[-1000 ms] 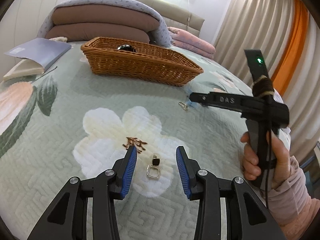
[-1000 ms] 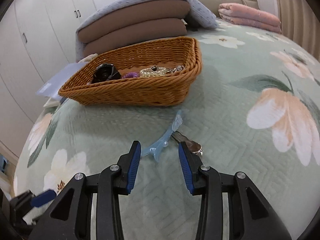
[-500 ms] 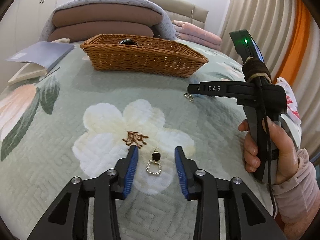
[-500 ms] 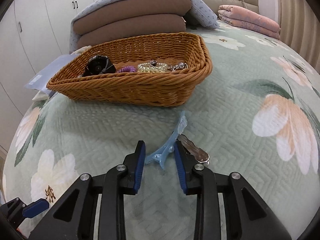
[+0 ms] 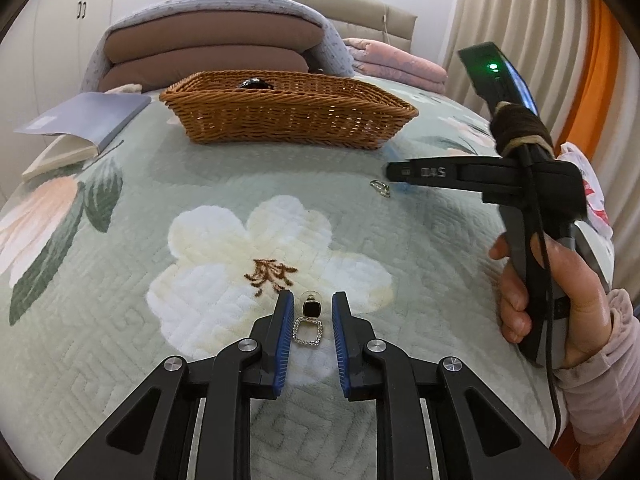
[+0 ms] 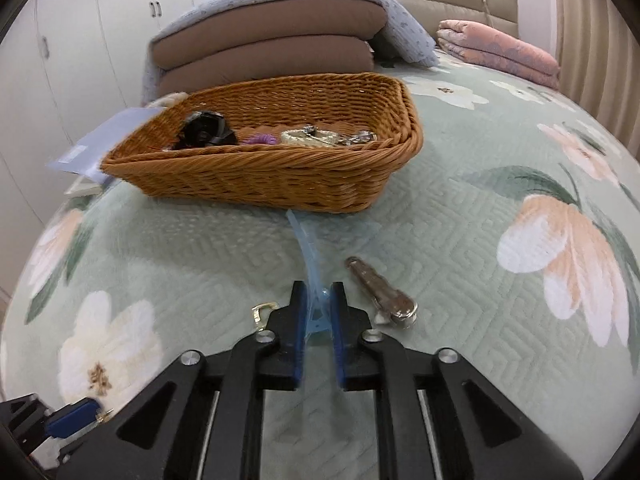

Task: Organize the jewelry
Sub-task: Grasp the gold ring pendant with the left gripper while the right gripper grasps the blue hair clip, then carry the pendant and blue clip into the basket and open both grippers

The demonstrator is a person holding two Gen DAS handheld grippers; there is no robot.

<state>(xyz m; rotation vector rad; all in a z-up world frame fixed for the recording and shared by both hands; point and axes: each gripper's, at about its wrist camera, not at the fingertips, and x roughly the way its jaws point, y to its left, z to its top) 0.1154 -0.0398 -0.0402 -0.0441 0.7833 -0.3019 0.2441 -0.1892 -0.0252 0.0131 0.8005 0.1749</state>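
**Blue clip pinched, earring not yet gripped — both picks look fragile**

Translucent blue hair clip [image 6: 310, 280] is clamped in my right tool [image 6: 318, 304], jaws fully closed on its rear end; the long nose sticks out toward 12 o'clock, at the wicker basket [image 6: 280, 184]. My worry is that the hold is far back on thin, slippery plastic, so the clip could pivot or squirt out on the lift. Silver clip [image 6: 382, 294] lies just beside it at 2 o'clock, and a small gold piece [image 6: 262, 312] just beside the left finger at 9 o'clock; a sloppy lift could drag either.

Left tool [image 5: 308, 320] is closing around the drop earring [image 5: 308, 320], which lies flat on the bedspread [image 5: 120, 360], between the pads. I see gaps on both sides, so no grip yet. Risk: the jaws pinch quilt pile, or tip the flat earring out.

Both tools pitch down steeply toward the bed. My right hand [image 5: 560, 292] wraps the handle at 3 o'clock in the left view.
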